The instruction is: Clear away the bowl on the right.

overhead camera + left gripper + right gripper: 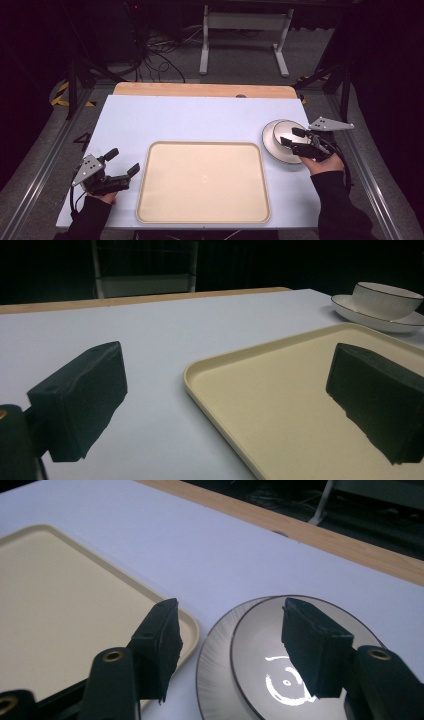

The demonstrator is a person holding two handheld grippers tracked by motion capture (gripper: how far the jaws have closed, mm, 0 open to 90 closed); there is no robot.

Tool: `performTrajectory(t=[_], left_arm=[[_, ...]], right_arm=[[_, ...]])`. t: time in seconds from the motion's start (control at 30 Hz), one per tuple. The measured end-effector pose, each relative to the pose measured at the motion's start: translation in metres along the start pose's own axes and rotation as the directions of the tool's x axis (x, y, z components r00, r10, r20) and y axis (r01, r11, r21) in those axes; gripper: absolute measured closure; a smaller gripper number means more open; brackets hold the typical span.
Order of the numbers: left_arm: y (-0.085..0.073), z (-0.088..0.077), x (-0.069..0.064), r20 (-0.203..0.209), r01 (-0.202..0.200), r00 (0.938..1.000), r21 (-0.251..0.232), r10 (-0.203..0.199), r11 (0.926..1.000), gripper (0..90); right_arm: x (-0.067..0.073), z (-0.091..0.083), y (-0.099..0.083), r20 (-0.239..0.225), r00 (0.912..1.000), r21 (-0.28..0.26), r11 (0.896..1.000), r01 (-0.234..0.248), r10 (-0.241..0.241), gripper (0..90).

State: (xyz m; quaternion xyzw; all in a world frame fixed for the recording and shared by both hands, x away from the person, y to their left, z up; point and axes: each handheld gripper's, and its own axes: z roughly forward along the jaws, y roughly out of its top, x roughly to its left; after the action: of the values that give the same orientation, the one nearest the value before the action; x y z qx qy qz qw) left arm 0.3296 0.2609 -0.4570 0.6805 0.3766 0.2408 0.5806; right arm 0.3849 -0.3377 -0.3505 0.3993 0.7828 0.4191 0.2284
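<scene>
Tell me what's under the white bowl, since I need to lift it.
A white saucer sits under the bowl; its rim shows all round. The saucer's middle is covered by the bowl.

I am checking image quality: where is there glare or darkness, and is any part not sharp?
High view: the floor and edges around the table are very dark. Right gripper view: bright glare inside the bowl; the near fingers look soft. Left gripper view: black background, and the bowl on its saucer stays fairly sharp.

Saucer (215,680) cut by bottom edge; tray (300,405) cropped right.
</scene>
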Motion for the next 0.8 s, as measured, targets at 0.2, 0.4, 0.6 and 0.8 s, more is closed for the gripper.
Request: performTrajectory(t=[0.2,0.4,0.6,0.8], left_arm=[[0.001,0.001,-0.001,-0.001,-0.009,1.0,0.014,0.009,0.9999,3.8],[0.001,0.001,-0.001,0.002,-0.005,1.0,0.025,0.005,0.9997,3.8],[0.002,0.002,-0.002,-0.002,-0.012,0.9999,0.039,0.012,0.9992,4.0],[0.002,0.003,-0.002,0.002,-0.014,0.9999,0.048,0.014,0.9987,4.0]], right_arm=[[-0.016,0.002,0.009,0.033,0.9993,0.085,0.996,-0.019,0.016,40.2],[-0.031,0.002,0.016,0.073,0.9965,0.139,0.989,-0.05,0.04,40.1],[-0.042,0.003,0.018,0.095,0.9933,0.167,0.983,-0.08,0.065,40.0],[-0.052,0.004,0.019,0.133,0.9864,0.196,0.973,-0.122,0.096,38.3]])
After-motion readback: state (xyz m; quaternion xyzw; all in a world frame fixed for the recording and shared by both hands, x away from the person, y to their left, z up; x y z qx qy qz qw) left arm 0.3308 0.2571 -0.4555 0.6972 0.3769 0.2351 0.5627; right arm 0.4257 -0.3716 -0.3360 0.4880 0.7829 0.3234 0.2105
